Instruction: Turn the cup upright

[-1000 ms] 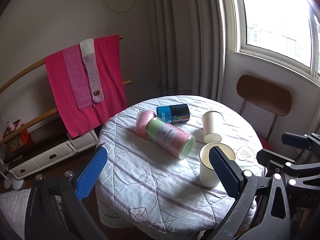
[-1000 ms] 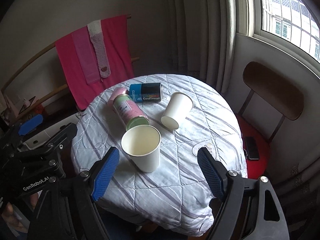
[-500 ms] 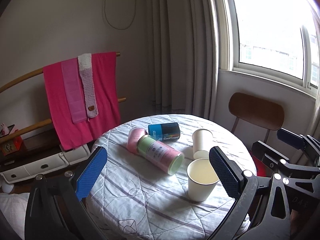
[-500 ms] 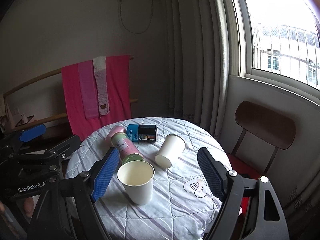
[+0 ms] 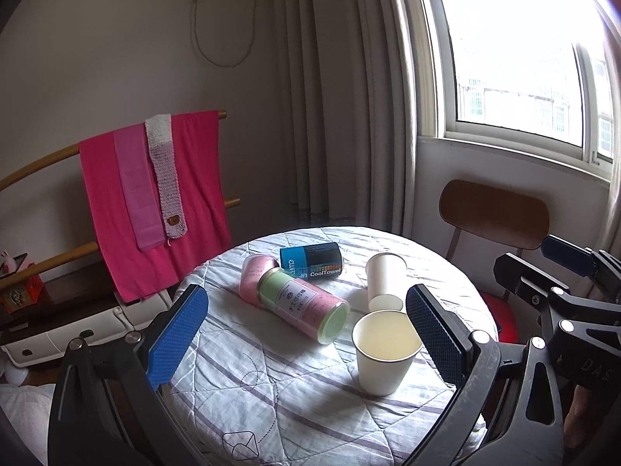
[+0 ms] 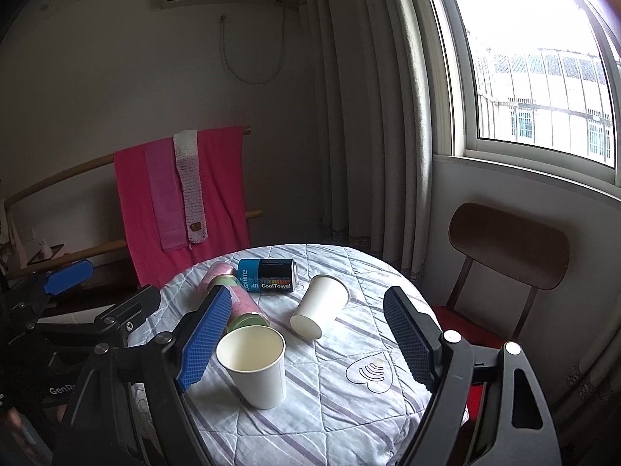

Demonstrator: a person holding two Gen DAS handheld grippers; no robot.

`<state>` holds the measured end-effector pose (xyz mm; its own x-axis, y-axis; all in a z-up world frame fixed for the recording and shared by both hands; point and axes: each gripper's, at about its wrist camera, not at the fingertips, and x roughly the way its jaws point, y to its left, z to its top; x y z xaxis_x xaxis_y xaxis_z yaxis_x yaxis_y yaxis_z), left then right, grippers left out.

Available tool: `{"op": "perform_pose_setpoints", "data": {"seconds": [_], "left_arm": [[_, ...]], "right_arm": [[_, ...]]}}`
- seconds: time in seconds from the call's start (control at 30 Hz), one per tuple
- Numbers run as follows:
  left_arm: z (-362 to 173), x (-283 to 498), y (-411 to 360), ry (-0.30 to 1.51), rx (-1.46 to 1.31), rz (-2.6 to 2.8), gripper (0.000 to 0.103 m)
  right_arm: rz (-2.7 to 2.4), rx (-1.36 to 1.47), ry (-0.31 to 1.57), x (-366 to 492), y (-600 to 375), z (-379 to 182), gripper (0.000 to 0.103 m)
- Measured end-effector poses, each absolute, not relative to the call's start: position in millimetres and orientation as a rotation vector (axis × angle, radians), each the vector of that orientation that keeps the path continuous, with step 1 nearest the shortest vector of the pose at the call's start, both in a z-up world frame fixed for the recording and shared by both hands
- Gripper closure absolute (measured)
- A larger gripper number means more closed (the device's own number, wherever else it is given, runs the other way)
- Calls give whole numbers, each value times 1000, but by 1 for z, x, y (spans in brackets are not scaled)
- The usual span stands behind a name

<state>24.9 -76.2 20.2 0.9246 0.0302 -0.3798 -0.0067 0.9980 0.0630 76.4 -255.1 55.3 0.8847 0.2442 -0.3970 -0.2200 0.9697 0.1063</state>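
Both the left gripper (image 5: 306, 334) and the right gripper (image 6: 302, 343) are holding their jaws spread wide and empty while the tipped cup (image 6: 320, 306) is lying on the tabletop (image 6: 341, 407) beside the standing cup (image 6: 254, 365), which a careless reach could be knocking over.

A round table (image 5: 271, 400) under a quilted striped cloth bears a blue CoolTowel can (image 5: 311, 261) on its side; just beside it lies a pink-and-green canister (image 5: 299, 308), also on its side; behind, a pink towel (image 6: 182, 202) hangs over a wooden rail; a brown-backed chair (image 6: 508, 246) stands below the window (image 6: 543, 70)
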Motion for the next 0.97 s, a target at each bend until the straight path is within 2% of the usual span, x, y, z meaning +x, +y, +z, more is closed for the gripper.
{"op": "perform_pose_setpoints", "data": {"seconds": [0.57, 0.97], "left_arm": [[16, 28, -71, 408, 49, 52, 0], [16, 27, -71, 383, 56, 62, 0]], "right_arm": [[275, 37, 473, 86, -252, 49, 21], [286, 37, 440, 83, -251, 53, 21]]}}
